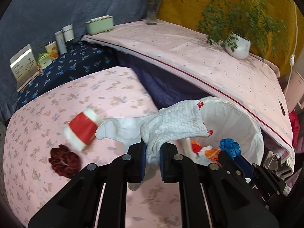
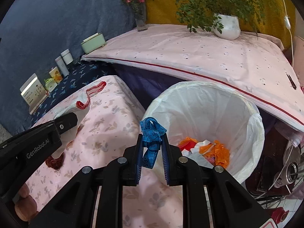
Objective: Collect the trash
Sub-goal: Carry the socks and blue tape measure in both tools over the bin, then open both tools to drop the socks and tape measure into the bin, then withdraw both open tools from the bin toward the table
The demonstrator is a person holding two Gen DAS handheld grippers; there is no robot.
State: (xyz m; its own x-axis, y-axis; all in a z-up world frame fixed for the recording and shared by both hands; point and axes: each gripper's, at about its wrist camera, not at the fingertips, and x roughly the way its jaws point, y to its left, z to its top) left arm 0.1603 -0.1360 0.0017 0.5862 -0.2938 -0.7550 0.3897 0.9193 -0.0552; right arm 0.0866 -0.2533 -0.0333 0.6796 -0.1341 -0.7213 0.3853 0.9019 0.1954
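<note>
the left gripper (image 1: 153, 158) has its jaws clamped on a white cloth (image 1: 171, 125) at the surface's right edge, beside the lined bin (image 2: 247, 114). the right gripper (image 2: 152, 152) jaws pinch a blue tape measure (image 2: 153, 133) by the bin's rim. a red cup (image 1: 81, 129) lies on the surface.

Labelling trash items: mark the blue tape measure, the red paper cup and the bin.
blue tape measure (image 2: 152, 133), right wrist view, bunched loops.
red paper cup (image 1: 82, 128), left wrist view, red side.
bin (image 2: 201, 104), right wrist view, liner's inner wall.

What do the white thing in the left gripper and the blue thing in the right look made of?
White glove: knitted cotton-like fabric, matte; grid weave and red-stitched cuff show. Blue tape measure: flexible coated fabric or vinyl, slight sheen; printed numbers, limp folds.
</note>
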